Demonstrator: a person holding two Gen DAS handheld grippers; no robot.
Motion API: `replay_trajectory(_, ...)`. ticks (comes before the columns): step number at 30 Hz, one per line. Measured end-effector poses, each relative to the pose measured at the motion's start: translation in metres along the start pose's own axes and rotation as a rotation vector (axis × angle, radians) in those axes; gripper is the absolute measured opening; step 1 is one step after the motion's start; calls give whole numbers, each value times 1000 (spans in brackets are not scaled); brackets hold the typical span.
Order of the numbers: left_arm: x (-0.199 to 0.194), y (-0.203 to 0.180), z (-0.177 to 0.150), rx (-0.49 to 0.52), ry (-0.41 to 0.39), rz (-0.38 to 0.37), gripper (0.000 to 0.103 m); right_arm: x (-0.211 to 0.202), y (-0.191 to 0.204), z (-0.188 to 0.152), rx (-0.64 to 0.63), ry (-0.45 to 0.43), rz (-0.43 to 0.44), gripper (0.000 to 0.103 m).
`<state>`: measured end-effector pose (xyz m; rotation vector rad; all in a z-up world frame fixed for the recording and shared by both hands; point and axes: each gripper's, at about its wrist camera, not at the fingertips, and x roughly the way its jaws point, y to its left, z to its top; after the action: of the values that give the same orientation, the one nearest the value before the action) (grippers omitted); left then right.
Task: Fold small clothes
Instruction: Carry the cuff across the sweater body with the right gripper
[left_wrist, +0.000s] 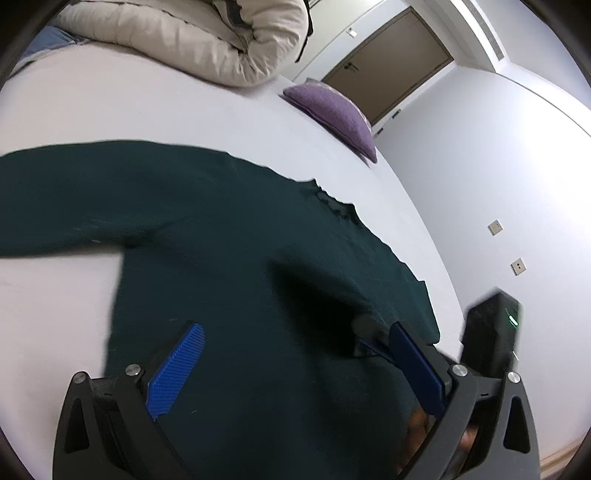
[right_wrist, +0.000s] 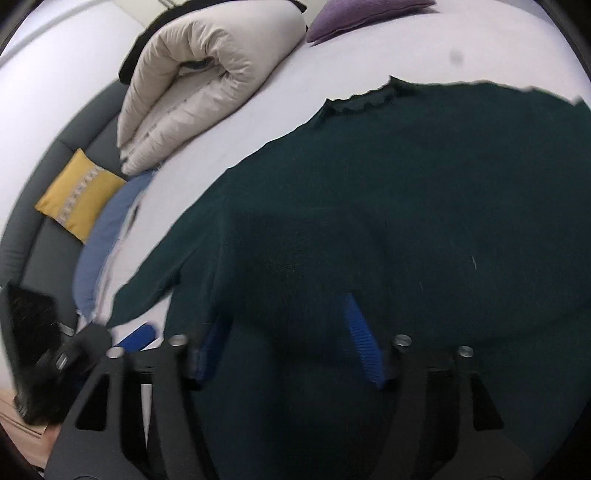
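A dark green knit sweater (left_wrist: 221, 229) lies spread flat on a white bed (left_wrist: 147, 103), one sleeve stretched out to the left, its frilled collar toward the bed's far edge. My left gripper (left_wrist: 295, 343) is open, its blue pads apart above the sweater's lower body. In the right wrist view the same sweater (right_wrist: 406, 184) fills the frame. My right gripper (right_wrist: 284, 325) is open over its body, the left blue pad partly hidden by a fold of cloth. The other gripper (right_wrist: 48, 347) shows at the lower left.
A rolled beige duvet (left_wrist: 207, 40) and a purple cushion (left_wrist: 332, 110) lie at the far side of the bed. A yellow cushion (right_wrist: 79, 194) sits on a grey sofa (right_wrist: 48, 236). A blue pillow (right_wrist: 107, 236) lies at the bed's edge. White wall and door (left_wrist: 391, 62) lie beyond.
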<state>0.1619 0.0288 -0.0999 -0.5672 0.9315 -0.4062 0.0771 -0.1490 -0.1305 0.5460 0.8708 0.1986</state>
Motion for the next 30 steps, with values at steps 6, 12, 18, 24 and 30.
replay_trajectory(6, 55, -18, 8, 1, 93, -10, 98, -65, -30, -7, 0, -101, 1, 64)
replay_trajectory(12, 97, -26, 14, 18, 162, 52, 60, -125, -81, -20, 109, -181, -10, 64)
replay_trajectory(18, 104, -20, 28, 6, 167, 107, 11, -148, -131, -29, 203, -212, -38, 64)
replay_trajectory(24, 83, -44, 51, 100, 69, 98, 9, -143, -157, -32, 261, -212, -64, 63)
replay_trajectory(30, 80, -52, 79, 182, -51, 84, 9, -148, -182, -28, 321, -238, -58, 63)
